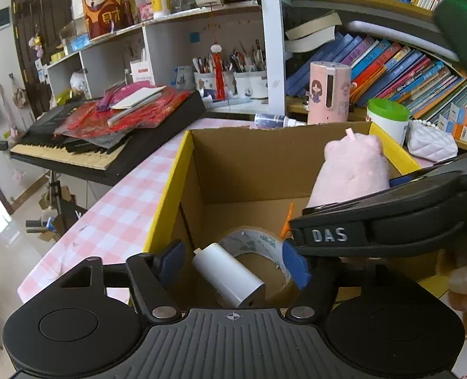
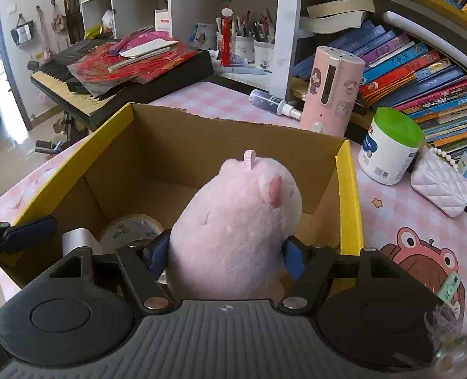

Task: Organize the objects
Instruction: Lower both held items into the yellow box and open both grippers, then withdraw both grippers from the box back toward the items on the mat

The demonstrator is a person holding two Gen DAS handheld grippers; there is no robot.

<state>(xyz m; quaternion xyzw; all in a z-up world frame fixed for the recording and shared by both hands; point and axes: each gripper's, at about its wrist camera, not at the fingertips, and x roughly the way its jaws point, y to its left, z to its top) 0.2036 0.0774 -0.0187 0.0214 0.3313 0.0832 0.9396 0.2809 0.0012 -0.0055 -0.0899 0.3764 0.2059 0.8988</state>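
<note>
An open cardboard box [image 1: 249,164] with yellow outer walls stands on the pink checked table; it also shows in the right wrist view [image 2: 233,145]. Inside lie a tape roll [image 1: 255,246] and a white cylinder [image 1: 227,274]. My left gripper [image 1: 233,262] is open over the box's near corner, its fingers either side of the cylinder without touching it. My right gripper [image 2: 225,255] is shut on a pink plush toy [image 2: 236,221] and holds it upright over the box's near right part. The plush [image 1: 353,170] and the right gripper's body show at the right of the left wrist view.
A pink cartoon canister [image 2: 331,91], a spray bottle [image 2: 271,101], a green-lidded white tub [image 2: 388,148] and a white quilted purse [image 2: 439,183] stand behind and right of the box. Bookshelves [image 2: 423,72] rise at the right. A keyboard [image 2: 107,72] piled with red papers is at the left.
</note>
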